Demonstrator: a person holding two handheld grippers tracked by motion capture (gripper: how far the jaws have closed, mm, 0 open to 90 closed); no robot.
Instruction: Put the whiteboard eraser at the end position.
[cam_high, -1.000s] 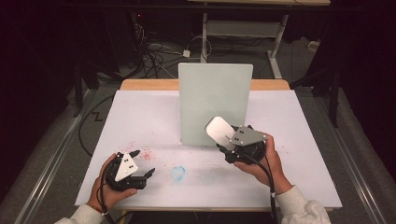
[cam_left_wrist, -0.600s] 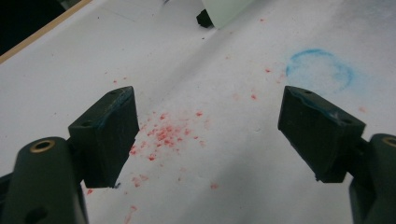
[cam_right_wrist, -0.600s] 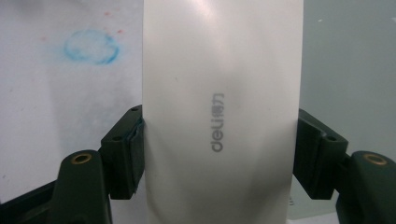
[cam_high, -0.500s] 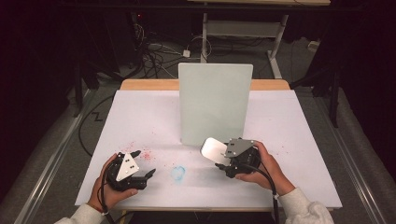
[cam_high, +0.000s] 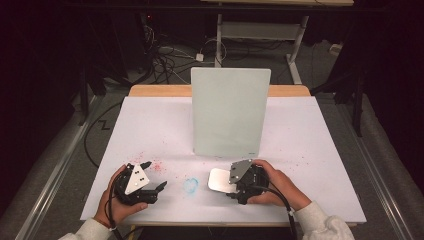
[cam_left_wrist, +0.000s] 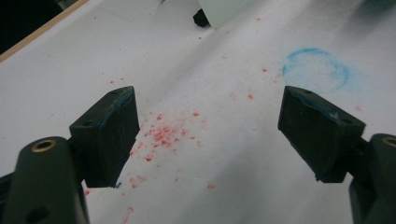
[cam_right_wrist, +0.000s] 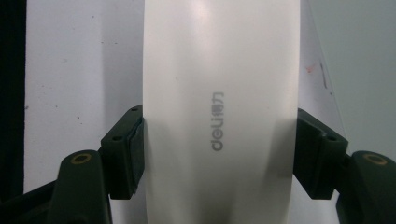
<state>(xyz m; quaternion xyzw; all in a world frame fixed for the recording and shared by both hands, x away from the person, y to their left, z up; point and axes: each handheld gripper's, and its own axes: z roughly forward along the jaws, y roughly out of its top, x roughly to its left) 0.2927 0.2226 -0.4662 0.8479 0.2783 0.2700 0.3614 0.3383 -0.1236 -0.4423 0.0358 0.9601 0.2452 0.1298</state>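
While the high view showed the right gripper (cam_high: 231, 181) holding a white eraser (cam_high: 219, 179) low over the desk (cam_high: 310, 150) beside a blue smudge (cam_high: 190, 185), the left gripper view showed its fingers (cam_left_wrist: 322, 130) wide and empty. Seen from the right gripper, fingers (cam_right_wrist: 123, 154) clamped the eraser's sides. Wiping seemed next: press flat and slide across the smudge.

Left gripper (cam_high: 154, 176) resting low over table near front edge, left hand (cam_high: 114, 197) wrapping its body, jaws standing wide apart, nothing between them. Right gripper (cam_high: 231, 181) lying level, pointing toward person's left, right hand (cam_high: 277, 184) cupping it from behind, jaws pressing on both sides of white object. Sleeves showing at both wrists.
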